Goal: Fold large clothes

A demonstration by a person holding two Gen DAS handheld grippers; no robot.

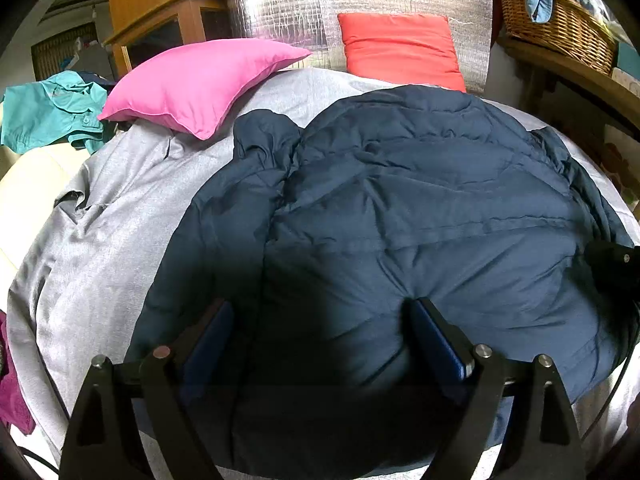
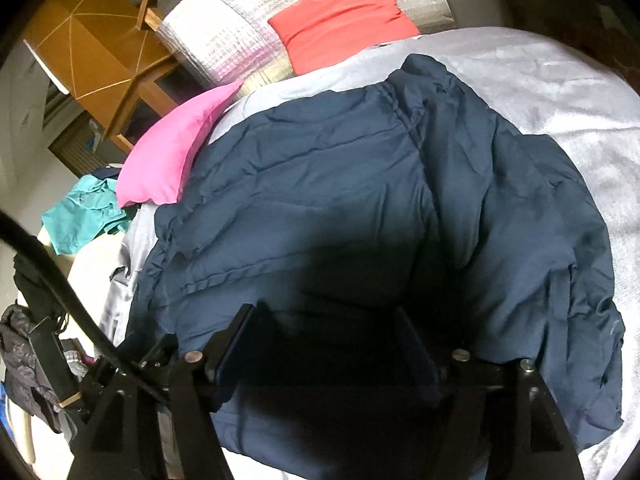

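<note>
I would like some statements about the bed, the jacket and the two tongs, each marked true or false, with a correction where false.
1. A dark blue padded jacket lies spread on the grey bed cover. True.
2. The pink pillow lies on top of the jacket. False: it lies on the grey cover beside the jacket, towards the head of the bed.
3. The left tongs are open over the jacket's near edge. True.
4. The right tongs are shut on the red pillow. False: they are open over the jacket; the red pillow leans far away against the silver panel.
5. The wicker basket stands on the bed. False: it stands on a wooden shelf beside it.
</note>
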